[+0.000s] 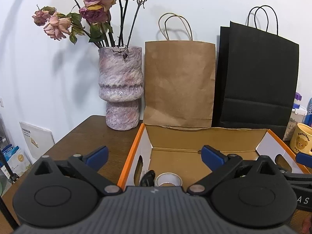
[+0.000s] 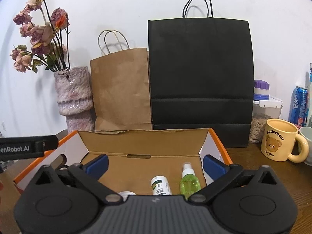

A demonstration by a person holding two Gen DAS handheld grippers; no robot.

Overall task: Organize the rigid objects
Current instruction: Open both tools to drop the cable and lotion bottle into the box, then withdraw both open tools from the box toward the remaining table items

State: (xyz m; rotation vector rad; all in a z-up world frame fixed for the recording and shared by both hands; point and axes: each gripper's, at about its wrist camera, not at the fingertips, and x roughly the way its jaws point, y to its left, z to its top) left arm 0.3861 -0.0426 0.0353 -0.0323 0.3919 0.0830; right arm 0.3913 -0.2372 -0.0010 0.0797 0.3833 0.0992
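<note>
An open cardboard box with orange edges sits on the brown table. In the left wrist view a roll of clear tape and a dark object lie at its near left end. The right wrist view shows a green spray bottle, a white bottle with a green label and a white cap on the box floor. My left gripper is open above the box's left part, nothing between its blue pads. My right gripper is open over the right part, also empty.
Against the wall stand a pink vase of dried roses, a brown paper bag and a black paper bag. A yellow bear mug, a seed jar and a blue can stand right of the box.
</note>
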